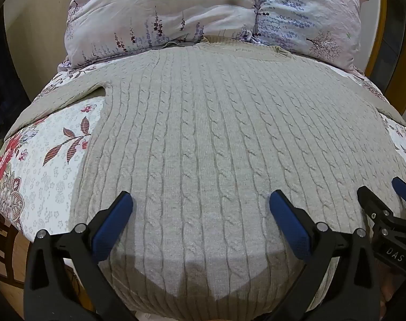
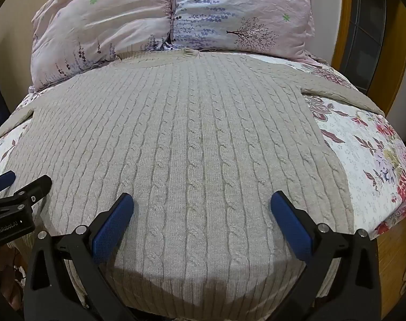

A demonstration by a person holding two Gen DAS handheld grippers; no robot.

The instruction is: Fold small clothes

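**Here, a cable-knit sweater lies flat on the bed, both grippers wide**

Here the beige cable-knit sweater (image 1: 203, 139) is spread flat across a bed, its collar at the far end and its hem nearest the cameras. Raised rope-like cables run in long columns from hem to collar, with plainer ribbed bands between them. Each sleeve stretches out sideways toward an edge of the bed. Under it lies a quilted bedspread (image 1: 50, 171), white with red flowers and striped leaves. Against the far end leans a crumpled pale pink pillow (image 1: 176, 13) printed with lavender sprigs and small trees; the sweater's collar touches its lower edge.

The left gripper (image 1: 201, 203) hangs over the near part of the sweater with jaws wide and nothing between them; its fingers are black plastic with textured blue pads (image 1: 112, 227). The right gripper (image 2: 202, 203) is likewise wide and empty, just beside the left one, over the same near stretch of knit.
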